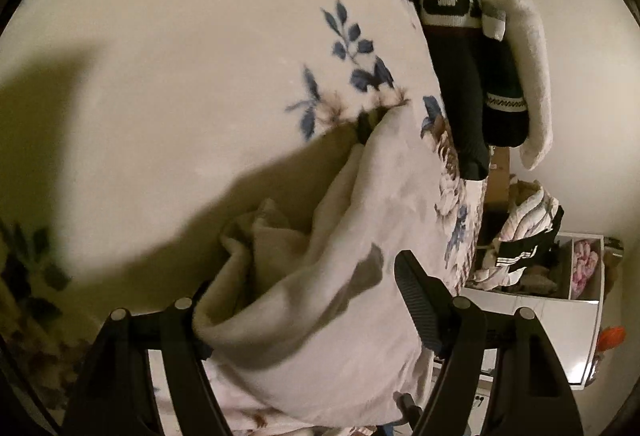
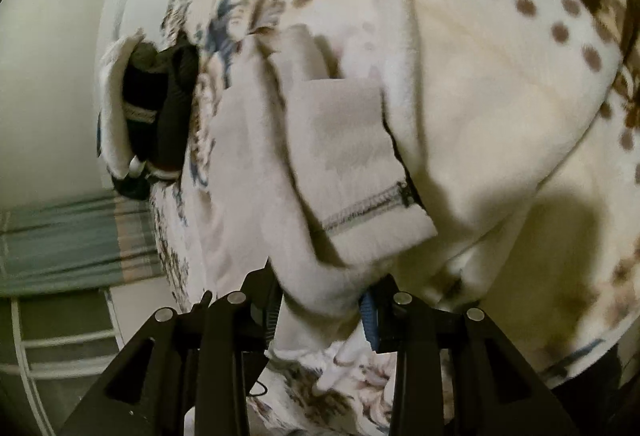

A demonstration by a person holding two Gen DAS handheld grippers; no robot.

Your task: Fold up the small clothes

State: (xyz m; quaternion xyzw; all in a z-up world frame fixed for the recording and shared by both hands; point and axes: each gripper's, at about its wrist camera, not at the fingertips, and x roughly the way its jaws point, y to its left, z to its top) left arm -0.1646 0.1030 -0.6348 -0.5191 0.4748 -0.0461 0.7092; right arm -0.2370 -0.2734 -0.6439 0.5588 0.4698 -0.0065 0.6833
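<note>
Nearest me, the pale garment (image 1: 320,276) fills my left tool (image 1: 304,300) – jaws spread wide, though I can't tell whether they grip. My right tool (image 2: 320,300) pinches its bunched edge (image 2: 316,288) over the flowered bed (image 1: 180,76). Folding looks barely underway; socks (image 1: 476,76) wait near the bed's edge.

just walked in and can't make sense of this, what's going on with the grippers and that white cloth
A person with a handheld gripper in each hand is folding a small white fleece garment on a floral blanket. The right gripper pinches its edge; the left gripper has fleece bunched between its fingers. Dark socks lie beyond.
</note>
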